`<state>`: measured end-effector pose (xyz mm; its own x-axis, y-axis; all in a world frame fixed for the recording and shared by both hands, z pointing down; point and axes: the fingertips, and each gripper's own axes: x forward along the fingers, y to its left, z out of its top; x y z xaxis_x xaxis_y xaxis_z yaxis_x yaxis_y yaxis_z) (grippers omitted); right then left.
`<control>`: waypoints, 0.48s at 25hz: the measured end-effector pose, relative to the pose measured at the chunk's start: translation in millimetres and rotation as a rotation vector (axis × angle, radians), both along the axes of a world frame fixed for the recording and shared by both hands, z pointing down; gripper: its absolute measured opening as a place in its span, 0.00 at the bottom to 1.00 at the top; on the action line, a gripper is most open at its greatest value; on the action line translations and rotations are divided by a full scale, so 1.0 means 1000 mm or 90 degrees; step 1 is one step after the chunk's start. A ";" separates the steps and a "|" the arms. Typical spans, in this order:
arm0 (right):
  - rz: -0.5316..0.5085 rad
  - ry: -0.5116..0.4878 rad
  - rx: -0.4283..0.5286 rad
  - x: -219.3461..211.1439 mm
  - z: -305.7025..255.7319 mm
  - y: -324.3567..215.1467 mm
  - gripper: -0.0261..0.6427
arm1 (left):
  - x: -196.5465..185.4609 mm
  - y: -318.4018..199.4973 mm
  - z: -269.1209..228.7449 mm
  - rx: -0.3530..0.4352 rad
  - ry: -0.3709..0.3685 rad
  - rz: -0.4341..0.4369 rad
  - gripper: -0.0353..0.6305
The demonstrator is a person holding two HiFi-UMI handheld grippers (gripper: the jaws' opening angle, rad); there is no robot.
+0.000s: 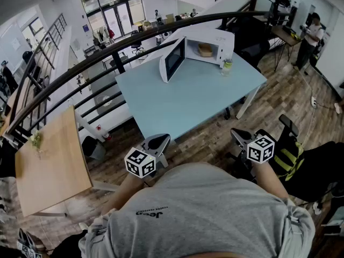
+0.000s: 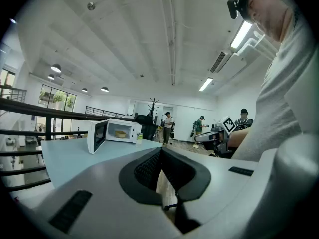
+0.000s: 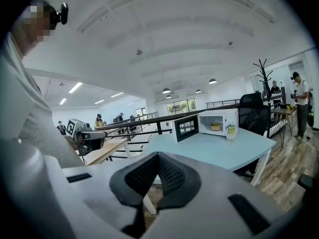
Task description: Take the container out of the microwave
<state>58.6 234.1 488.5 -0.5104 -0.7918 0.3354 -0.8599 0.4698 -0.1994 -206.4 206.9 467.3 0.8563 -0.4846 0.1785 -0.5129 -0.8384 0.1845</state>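
A white microwave (image 1: 207, 46) stands at the far end of a light blue table (image 1: 183, 98) with its door (image 1: 173, 58) swung open. Inside sits a yellowish container (image 1: 205, 50), also visible as the container (image 2: 120, 134) in the left gripper view and the container (image 3: 215, 127) in the right gripper view. My left gripper (image 1: 160, 141) and right gripper (image 1: 239, 136) hang close to my body, short of the table's near edge and far from the microwave. Both are shut with nothing between the jaws: left gripper (image 2: 160, 151), right gripper (image 3: 158, 156).
A small bottle with a green label (image 1: 227, 66) stands on the table just right of the microwave. A black railing (image 1: 107, 50) runs behind the table. A wooden table (image 1: 51, 157) is at the left. People stand at the far right (image 1: 310, 34). The floor (image 1: 290, 98) is wood.
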 end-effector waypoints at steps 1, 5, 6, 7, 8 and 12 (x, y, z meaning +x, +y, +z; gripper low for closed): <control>0.000 0.000 0.001 0.003 0.000 -0.001 0.06 | 0.003 -0.001 0.000 0.000 -0.001 0.001 0.08; 0.001 -0.001 0.001 0.013 0.000 -0.003 0.06 | 0.015 -0.004 -0.001 0.000 0.001 0.004 0.08; 0.002 -0.002 0.001 0.016 0.000 -0.003 0.06 | 0.017 -0.004 -0.001 -0.001 0.000 0.005 0.08; 0.003 -0.004 0.001 0.018 0.000 -0.003 0.06 | 0.020 -0.004 -0.001 -0.002 -0.001 0.006 0.08; 0.005 -0.005 0.001 0.021 0.000 -0.003 0.06 | 0.022 -0.005 -0.001 -0.003 -0.002 0.008 0.08; 0.005 -0.015 0.001 0.028 0.002 -0.004 0.06 | 0.031 -0.005 -0.002 -0.001 -0.006 0.011 0.08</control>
<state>86.7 230.0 490.9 -0.5123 -0.7959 0.3226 -0.8585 0.4640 -0.2186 -175.4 201.6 465.4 0.8628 -0.4692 0.1883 -0.5000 -0.8469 0.1811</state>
